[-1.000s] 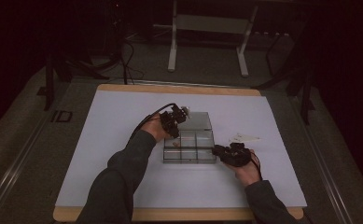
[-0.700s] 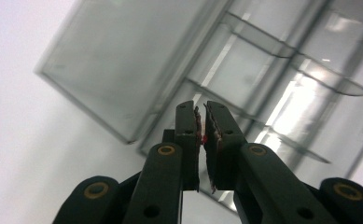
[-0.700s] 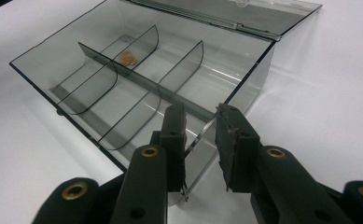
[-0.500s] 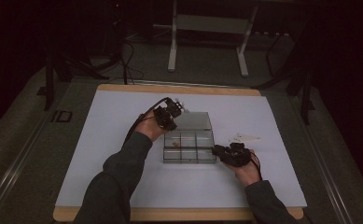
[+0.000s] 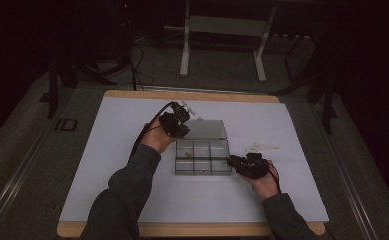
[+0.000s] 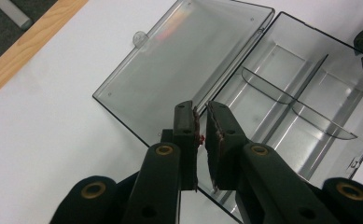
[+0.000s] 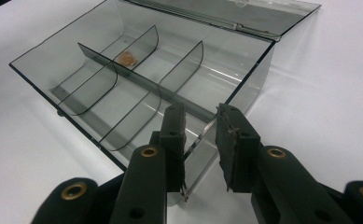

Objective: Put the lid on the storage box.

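Observation:
A clear grey compartment box [image 5: 202,172] lies on the white table with its lid [image 5: 207,129] folded flat behind it. One back compartment holds a small orange bit [image 7: 125,57]. My left gripper [image 5: 184,132] hovers over the lid's left part by the hinge [image 6: 201,106]. Its jaws have just been opening, and the narrow gap holds nothing but a tiny red speck on one pad. My right gripper [image 5: 230,161] sits at the box's front right corner [image 7: 200,109], shut on the corner wall, one jaw inside and one outside.
A small pale scrap [image 5: 262,148] lies on the white sheet right of the box. The table's wooden edge [image 5: 192,95] runs along the back, with a stand's legs [image 5: 184,50] on the floor beyond. The lid's latch tab [image 6: 139,37] points to the far side.
My left gripper has risen and drawn back toward the far left, off the box. The right gripper and the box have stayed put.

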A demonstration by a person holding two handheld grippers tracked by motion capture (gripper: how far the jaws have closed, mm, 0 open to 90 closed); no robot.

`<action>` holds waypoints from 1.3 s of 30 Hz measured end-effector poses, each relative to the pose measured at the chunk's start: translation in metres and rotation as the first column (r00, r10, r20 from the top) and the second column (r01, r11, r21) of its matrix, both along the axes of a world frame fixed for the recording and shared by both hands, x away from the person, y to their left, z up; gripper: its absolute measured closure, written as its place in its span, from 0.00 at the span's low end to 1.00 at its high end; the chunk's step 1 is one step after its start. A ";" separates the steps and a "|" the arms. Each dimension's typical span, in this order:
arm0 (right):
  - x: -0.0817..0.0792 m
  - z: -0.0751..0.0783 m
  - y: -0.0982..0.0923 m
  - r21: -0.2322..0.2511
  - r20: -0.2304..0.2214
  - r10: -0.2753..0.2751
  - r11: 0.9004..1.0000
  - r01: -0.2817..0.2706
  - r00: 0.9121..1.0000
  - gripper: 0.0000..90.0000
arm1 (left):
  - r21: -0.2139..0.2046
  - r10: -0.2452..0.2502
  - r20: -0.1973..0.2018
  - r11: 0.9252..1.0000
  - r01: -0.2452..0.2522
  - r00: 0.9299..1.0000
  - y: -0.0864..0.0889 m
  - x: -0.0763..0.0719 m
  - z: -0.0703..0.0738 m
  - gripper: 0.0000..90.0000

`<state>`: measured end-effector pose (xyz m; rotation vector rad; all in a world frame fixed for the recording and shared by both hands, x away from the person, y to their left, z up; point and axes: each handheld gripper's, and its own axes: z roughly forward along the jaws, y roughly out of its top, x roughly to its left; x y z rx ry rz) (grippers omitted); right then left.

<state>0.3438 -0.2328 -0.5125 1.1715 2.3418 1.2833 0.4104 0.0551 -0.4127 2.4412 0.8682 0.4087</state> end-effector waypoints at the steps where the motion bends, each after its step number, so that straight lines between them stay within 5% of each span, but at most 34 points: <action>1: 0.000 0.000 0.000 0.000 0.001 0.000 1.000 0.000 1.000 0.81 | -0.011 -0.001 0.004 1.000 0.001 1.000 0.002 -0.001 -0.001 0.91; 13: 0.004 0.012 -0.003 0.003 0.023 -0.016 1.000 0.016 1.000 0.81 | -0.087 0.035 0.047 0.996 -0.031 0.998 0.015 -0.013 -0.005 0.90; 16: 0.007 0.015 -0.003 -0.001 0.031 -0.018 1.000 0.018 0.999 0.81 | -0.143 0.047 0.038 0.989 -0.042 0.998 0.023 -0.017 -0.009 0.89; 22: 0.018 0.027 -0.001 -0.017 0.054 -0.021 1.000 0.022 0.998 0.80 | -0.173 0.092 0.061 0.982 -0.080 0.994 0.037 -0.025 -0.017 0.88; 31: 0.031 0.037 0.007 -0.012 0.055 -0.020 1.000 0.021 0.998 0.79 | -0.245 0.153 0.041 0.959 -0.138 0.987 0.052 -0.037 -0.034 0.82; 39: 0.045 0.042 0.013 -0.019 0.055 -0.023 1.000 0.024 0.998 0.79 | -0.266 0.185 0.053 0.950 -0.165 0.981 0.055 -0.046 -0.046 0.78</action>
